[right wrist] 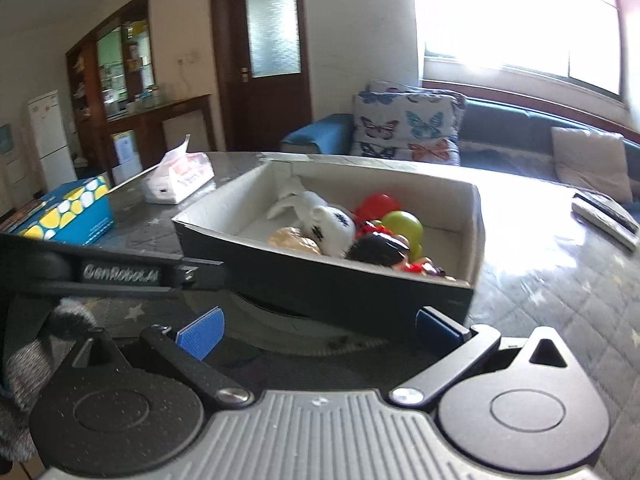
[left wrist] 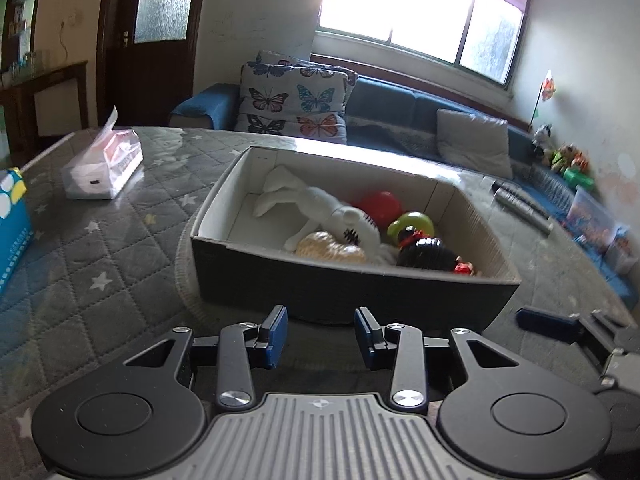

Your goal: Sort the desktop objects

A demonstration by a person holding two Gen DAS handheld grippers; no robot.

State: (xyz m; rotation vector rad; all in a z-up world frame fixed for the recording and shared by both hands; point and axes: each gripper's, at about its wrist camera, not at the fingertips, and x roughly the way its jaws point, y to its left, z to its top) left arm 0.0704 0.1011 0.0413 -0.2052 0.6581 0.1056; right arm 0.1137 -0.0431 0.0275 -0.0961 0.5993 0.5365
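Note:
A dark cardboard box with a white inside stands on the grey quilted table, and shows in the right wrist view too. It holds a white plush rabbit, a red ball, a green ring, a tan toy and a black toy. My left gripper is open and empty just in front of the box. My right gripper is open wide and empty, also just in front of the box.
A tissue pack lies at the far left of the table, and a blue patterned box nearer. A grey remote lies at the right. A blue sofa with cushions stands behind the table.

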